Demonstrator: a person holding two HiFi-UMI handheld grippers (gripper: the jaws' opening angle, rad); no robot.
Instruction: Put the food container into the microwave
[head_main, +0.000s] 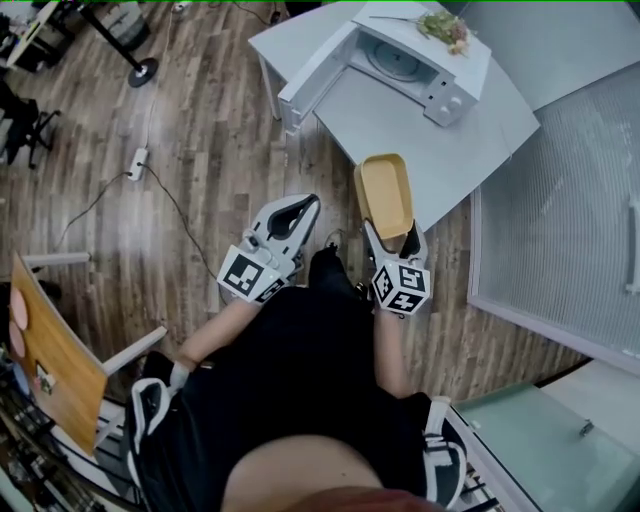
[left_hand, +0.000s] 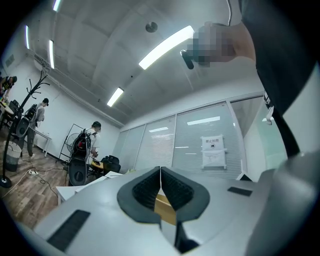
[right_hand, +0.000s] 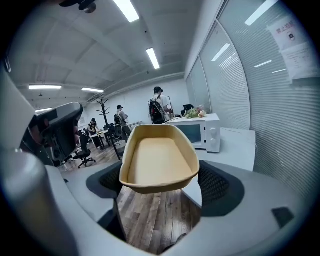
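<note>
The shallow yellow food container (head_main: 384, 193) is empty and held level over the wooden floor, just short of the white table (head_main: 400, 130). My right gripper (head_main: 392, 236) is shut on its near end; in the right gripper view the food container (right_hand: 157, 162) sits between the dark pads (right_hand: 216, 184). The white microwave (head_main: 425, 60) stands on the table's far side with its door (head_main: 315, 75) swung open; it appears beyond the container as the microwave (right_hand: 200, 131). My left gripper (head_main: 298, 207) is shut on nothing, to the left of the container, and as the left gripper (left_hand: 160, 172) it points up.
A green plant (head_main: 445, 28) lies on the microwave's top. Frosted glass partitions (head_main: 570, 220) run along the right. A power strip and cable (head_main: 138, 160) lie on the floor at left, near a wooden chair (head_main: 50, 350). People (right_hand: 159, 105) stand at desks far off.
</note>
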